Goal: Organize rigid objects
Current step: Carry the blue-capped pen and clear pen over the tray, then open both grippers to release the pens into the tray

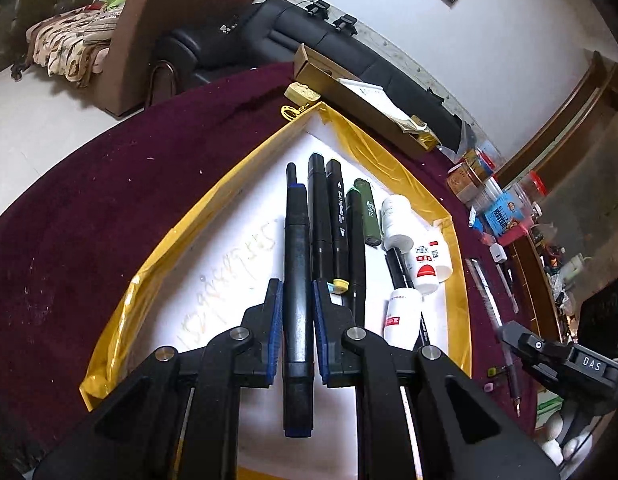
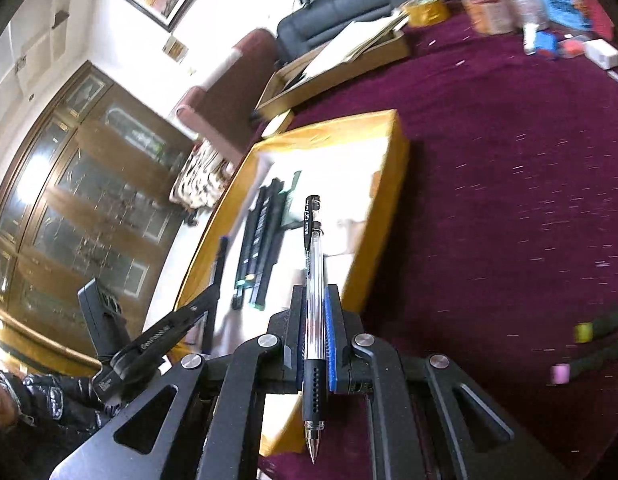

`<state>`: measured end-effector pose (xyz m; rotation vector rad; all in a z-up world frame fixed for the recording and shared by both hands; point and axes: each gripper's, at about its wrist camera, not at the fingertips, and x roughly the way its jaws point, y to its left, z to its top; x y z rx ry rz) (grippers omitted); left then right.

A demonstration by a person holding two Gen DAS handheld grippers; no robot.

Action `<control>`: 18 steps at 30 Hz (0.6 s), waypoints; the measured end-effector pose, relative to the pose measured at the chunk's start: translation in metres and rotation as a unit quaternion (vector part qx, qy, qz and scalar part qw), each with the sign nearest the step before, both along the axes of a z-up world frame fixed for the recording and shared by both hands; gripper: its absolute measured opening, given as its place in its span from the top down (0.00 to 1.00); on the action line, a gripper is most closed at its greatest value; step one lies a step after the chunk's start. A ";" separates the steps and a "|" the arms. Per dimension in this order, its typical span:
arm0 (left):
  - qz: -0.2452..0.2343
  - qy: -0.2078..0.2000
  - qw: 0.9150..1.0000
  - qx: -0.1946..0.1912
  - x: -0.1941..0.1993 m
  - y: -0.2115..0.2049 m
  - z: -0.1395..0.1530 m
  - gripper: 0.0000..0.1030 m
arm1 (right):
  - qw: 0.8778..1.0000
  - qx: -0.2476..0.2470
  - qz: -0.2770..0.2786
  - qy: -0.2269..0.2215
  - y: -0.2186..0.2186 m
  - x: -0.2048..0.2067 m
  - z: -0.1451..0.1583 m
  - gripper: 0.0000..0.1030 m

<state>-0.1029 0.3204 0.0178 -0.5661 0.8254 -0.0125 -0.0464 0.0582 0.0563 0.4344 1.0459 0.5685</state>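
My left gripper (image 1: 297, 292) is shut on a black marker with a blue end (image 1: 297, 280), held over the white floor of a yellow-rimmed tray (image 1: 213, 208). Several black markers (image 1: 329, 220), a green one (image 1: 369, 212) and white bottles (image 1: 397, 220) lie in the tray to its right. My right gripper (image 2: 315, 296) is shut on a clear ballpoint pen with a black grip (image 2: 313, 320), tip toward the camera, above the tray's near right edge (image 2: 389, 200). The left gripper (image 2: 181, 320) shows at the lower left of the right wrist view.
The tray sits on a maroon cloth (image 1: 109, 184). A cardboard box with papers (image 1: 349, 92) lies behind it. Jars, cartons and small items (image 1: 489, 192) crowd the right side. Pens (image 1: 509, 320) lie on the cloth right of the tray. A black sofa (image 1: 309, 36) is behind.
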 end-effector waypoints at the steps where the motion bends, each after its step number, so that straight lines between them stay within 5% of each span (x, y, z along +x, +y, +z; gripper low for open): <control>1: 0.001 -0.001 1.000 0.002 0.000 0.000 0.000 0.88 | 1.000 0.000 0.006 0.005 0.011 0.002 -0.003 0.92; 11: -0.006 -0.017 1.000 -0.020 -0.004 0.011 0.008 0.81 | 0.997 0.006 0.030 0.065 0.078 0.016 -0.035 0.92; 18: -0.022 -0.028 0.999 -0.030 -0.008 0.015 0.014 0.70 | 0.998 -0.019 0.021 0.063 0.088 0.016 -0.040 0.92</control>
